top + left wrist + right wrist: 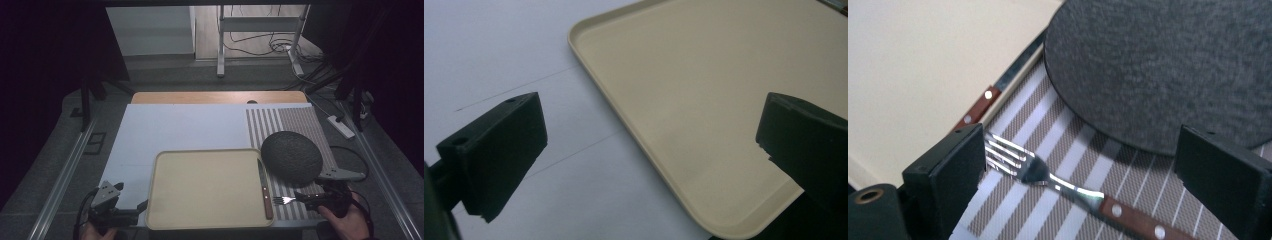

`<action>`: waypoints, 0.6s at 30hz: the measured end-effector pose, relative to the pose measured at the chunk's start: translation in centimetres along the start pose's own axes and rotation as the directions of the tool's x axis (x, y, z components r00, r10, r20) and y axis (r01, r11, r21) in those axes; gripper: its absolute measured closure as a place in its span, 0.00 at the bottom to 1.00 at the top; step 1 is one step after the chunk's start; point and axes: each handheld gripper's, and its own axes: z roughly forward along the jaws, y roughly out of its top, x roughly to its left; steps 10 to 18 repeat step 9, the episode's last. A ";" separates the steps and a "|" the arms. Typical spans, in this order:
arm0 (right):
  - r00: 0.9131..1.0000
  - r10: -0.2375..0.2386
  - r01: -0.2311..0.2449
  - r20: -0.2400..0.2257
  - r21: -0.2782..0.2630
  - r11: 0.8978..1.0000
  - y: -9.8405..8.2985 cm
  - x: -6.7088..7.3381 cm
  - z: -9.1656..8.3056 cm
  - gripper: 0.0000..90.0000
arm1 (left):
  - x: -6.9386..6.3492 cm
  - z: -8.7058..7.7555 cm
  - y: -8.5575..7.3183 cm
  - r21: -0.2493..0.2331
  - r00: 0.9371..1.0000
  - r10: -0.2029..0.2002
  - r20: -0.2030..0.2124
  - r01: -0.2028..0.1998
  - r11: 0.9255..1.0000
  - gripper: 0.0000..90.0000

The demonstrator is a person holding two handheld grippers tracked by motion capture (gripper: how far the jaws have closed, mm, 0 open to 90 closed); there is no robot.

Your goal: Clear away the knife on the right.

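Observation:
A beige tray (200,190) lies at the front middle of the table. A wood-handled knife (264,190) rests along its right rim. To the right, a fork (284,200) lies on a striped placemat (295,122), just in front of a dark round plate (291,157). My right gripper (302,199) is open and low over the fork's handle; in the right gripper view the fork (1048,175) lies between the wide-apart jaws of that gripper (1083,150), tines by the left jaw. My left gripper (140,212) is open at the tray's front left corner (704,100), straddling its rim.
A white sheet (175,130) covers the table left of the placemat, with a wooden edge (200,96) at the back. A power strip (341,126) and cables lie on the floor at the right. A metal stand (220,50) rises behind the table.

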 end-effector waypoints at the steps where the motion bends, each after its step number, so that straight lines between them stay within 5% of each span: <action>1: 1.000 0.010 -0.010 -0.003 0.004 1.000 -0.2 -0.1 0.0 0.07 | 0.0 0.0 0.0 -0.001 1.000 0.000 0.000 0.000 1.000 0.00; 18: 1.000 0.027 -0.027 0.004 -0.030 0.999 -0.5 -0.2 -0.5 0.07 | 0.0 0.0 0.0 0.001 1.000 0.002 0.000 -0.002 1.000 0.00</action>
